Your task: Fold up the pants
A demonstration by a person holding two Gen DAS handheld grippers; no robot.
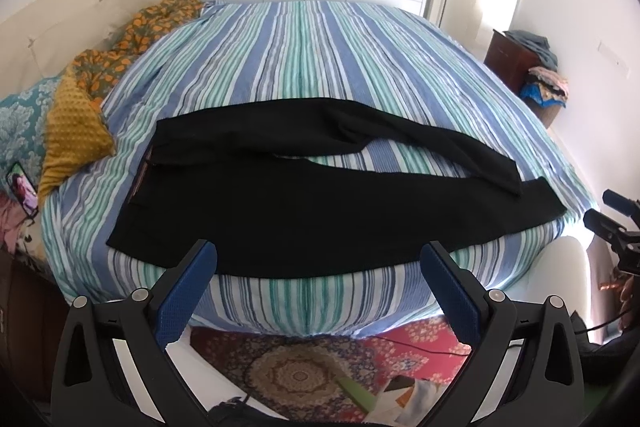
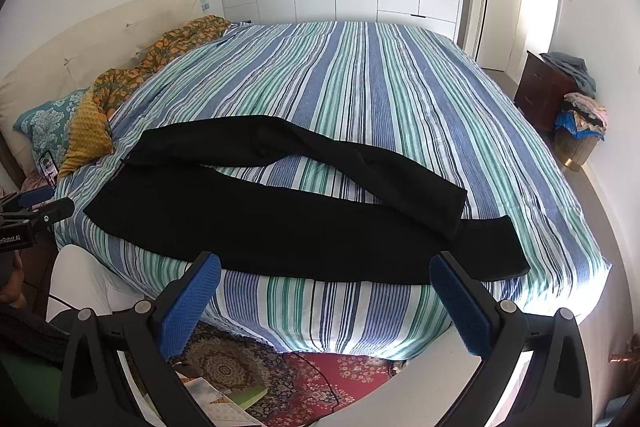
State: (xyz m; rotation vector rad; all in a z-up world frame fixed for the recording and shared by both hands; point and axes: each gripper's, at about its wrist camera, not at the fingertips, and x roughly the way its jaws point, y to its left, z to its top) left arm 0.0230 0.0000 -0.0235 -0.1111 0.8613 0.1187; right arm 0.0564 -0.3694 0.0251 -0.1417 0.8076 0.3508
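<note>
Your left gripper (image 1: 318,259) is spread wide and holds nothing. Your right gripper (image 2: 325,271) is the same, wide and empty. Both hang just off the near edge of the bed (image 1: 304,39), over the rug (image 1: 296,371).

The pants (image 1: 280,211) lie flat on the bed, close to the near edge. They are black. The waist points to the left edge, by the pillows (image 1: 72,131). The legs run toward the right edge. The legs are spread apart, and you can see striped sheet between them. The far leg's end lies across the near leg's end.

The pants look soft and light. They will bend and droop when you lift them, and they should slide easily on the sheet. A good plan may be to pinch the far leg near its end with one gripper and the far side of the waist with the other. Then you could bring that half over the near leg.

Nothing sits on the pants. The pillows and a phone (image 1: 22,189) are at the left edge, well apart from the legs. A basket of clothes (image 2: 580,131) stands on the floor past the right edge. Papers (image 2: 218,401) lie on the rug below your grippers.
</note>
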